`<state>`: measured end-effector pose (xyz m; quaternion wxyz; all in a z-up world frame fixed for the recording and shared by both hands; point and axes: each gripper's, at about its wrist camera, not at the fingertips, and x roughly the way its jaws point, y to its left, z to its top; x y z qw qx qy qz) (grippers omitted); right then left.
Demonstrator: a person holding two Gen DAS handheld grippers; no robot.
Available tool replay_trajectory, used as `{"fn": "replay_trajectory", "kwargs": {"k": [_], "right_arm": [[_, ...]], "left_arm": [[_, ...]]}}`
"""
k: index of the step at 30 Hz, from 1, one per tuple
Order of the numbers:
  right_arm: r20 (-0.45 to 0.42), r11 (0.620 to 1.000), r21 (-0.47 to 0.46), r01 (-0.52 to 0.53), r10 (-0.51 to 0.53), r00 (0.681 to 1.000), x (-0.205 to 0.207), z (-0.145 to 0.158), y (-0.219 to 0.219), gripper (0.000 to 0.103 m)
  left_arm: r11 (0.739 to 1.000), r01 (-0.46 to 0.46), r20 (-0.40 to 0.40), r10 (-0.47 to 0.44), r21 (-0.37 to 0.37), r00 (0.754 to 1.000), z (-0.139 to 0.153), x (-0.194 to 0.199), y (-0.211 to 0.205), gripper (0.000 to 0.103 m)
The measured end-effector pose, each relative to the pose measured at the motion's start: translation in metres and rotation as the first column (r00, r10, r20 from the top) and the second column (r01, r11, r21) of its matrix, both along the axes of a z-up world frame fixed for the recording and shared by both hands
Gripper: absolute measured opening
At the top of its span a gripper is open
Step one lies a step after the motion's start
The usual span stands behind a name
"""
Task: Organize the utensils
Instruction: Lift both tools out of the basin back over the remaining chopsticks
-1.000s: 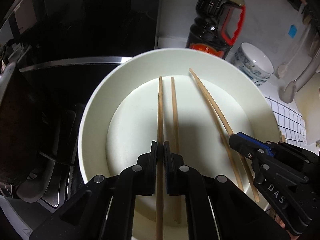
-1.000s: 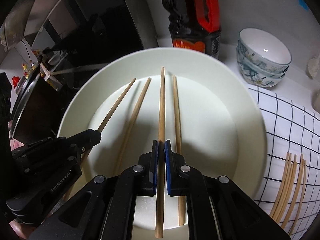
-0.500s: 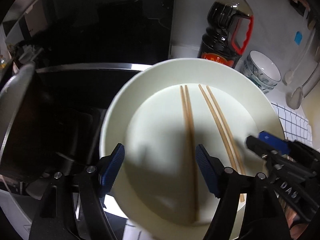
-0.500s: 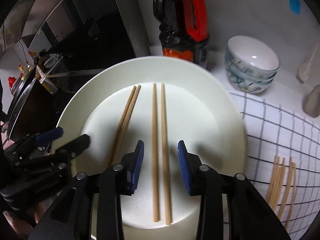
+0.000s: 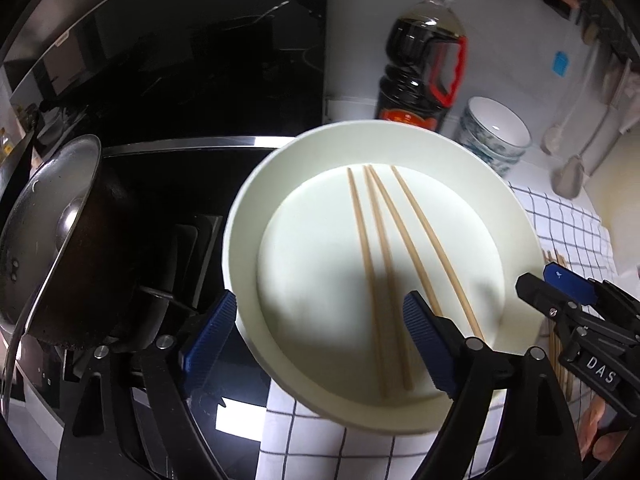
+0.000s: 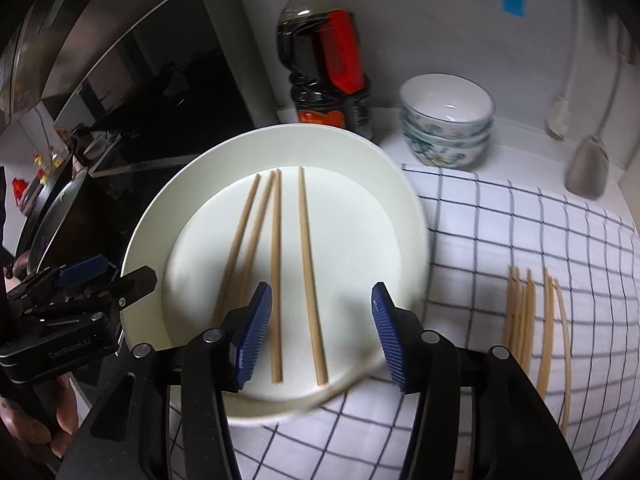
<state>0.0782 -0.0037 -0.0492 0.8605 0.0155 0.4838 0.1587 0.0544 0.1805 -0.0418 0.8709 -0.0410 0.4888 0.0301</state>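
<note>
On the plate four chopsticks lying loose, my left claw and right claw just opened wide, holding nothing.

White wall, black stove, checked cloth.

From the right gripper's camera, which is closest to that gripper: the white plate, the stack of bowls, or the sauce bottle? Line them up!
1. White plate, right under the right gripper.
2. Stack of bowls, back right.
3. Sauce bottle, back centre; too close to the bowls to call surely.

Matt wooden chopsticks; plate glossy (ceramic, seemingly).
</note>
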Motion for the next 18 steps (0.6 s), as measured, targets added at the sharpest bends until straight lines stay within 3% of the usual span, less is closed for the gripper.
{"fn": "replay_trajectory", "kwargs": {"k": [11,18], "right_arm": [[0.023,0.984,-0.010,0.177,-0.177,0.984,-0.044,0.016,-0.058,0.057],[0.031,0.967,-0.024,0.255,-0.254,0.967,-0.070,0.017,-0.104,0.059]], "left_arm": [[0.987,0.161,0.030,-0.160,-0.021,0.987,0.009,-0.015,-0.043,0.088],[0.976,0.216,0.050,-0.214,-0.035,0.976,0.015,-0.023,-0.084,0.089]]}}
